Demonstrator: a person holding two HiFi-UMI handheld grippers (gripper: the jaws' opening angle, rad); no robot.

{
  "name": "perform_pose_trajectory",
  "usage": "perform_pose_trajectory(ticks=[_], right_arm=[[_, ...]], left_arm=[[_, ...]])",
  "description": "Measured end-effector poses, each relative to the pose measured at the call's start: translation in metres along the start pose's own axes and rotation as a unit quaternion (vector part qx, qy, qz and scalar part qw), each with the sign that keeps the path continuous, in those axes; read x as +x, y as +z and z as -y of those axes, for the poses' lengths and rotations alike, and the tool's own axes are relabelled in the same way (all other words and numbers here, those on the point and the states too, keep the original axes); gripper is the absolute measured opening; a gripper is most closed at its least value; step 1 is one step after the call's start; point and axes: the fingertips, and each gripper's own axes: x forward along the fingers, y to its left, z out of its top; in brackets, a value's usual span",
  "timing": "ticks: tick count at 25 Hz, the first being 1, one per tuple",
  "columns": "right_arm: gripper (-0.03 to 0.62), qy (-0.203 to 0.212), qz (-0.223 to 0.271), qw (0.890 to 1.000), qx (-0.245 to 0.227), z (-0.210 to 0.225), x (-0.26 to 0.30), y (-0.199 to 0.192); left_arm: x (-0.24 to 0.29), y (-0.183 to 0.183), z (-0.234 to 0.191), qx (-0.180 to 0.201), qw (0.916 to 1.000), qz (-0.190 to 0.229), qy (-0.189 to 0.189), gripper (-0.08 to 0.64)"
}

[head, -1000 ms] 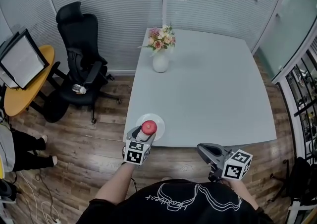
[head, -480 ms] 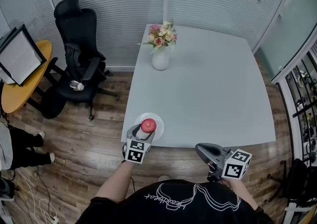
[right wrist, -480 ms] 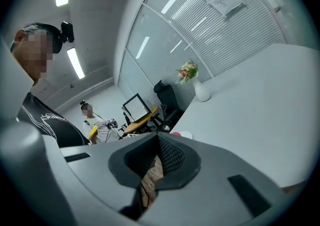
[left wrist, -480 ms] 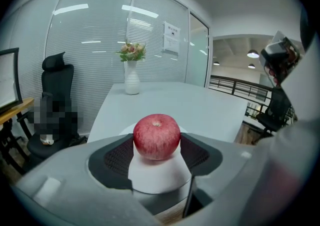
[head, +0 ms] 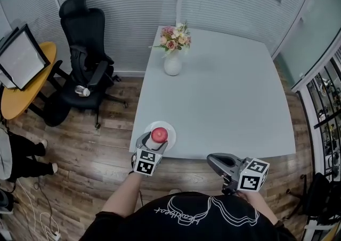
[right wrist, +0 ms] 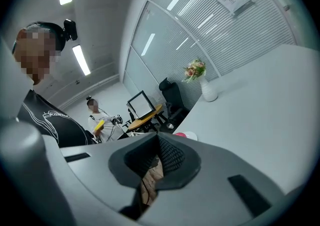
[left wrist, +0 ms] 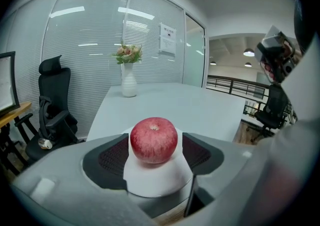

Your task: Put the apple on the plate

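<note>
A red apple rests on a small white plate at the near left corner of the pale grey table. My left gripper straddles the apple. Its jaws are opening, and a thin gap shows between the right pad and the fruit. My right gripper hangs off the table's near edge, to the right. Its jaws are closed together with nothing in them.
A white vase of flowers stands at the table's far left corner. On the wooden floor to the left are a black office chair and a round yellow table with a monitor. A person stands beyond it.
</note>
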Motion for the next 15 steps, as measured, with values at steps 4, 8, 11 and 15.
perform_pose_trajectory(ticks=[4, 8, 11, 15], right_arm=[[0.009, 0.005, 0.008, 1.000, -0.018, -0.005, -0.002, 0.006], [0.009, 0.025, 0.018, 0.999, -0.032, -0.015, 0.000, 0.010], [0.009, 0.034, 0.024, 0.999, -0.035, -0.024, 0.000, 0.010], [0.009, 0.049, 0.029, 0.997, -0.042, -0.038, -0.004, 0.011]], left_arm=[[-0.012, 0.007, 0.002, -0.004, 1.0000, 0.004, -0.001, 0.330], [-0.040, 0.024, 0.006, -0.056, 0.9981, 0.022, -0.009, 0.328], [-0.069, 0.045, 0.019, -0.096, 0.9939, 0.047, -0.028, 0.328], [-0.109, 0.075, 0.044, -0.111, 0.9883, 0.084, -0.061, 0.327]])
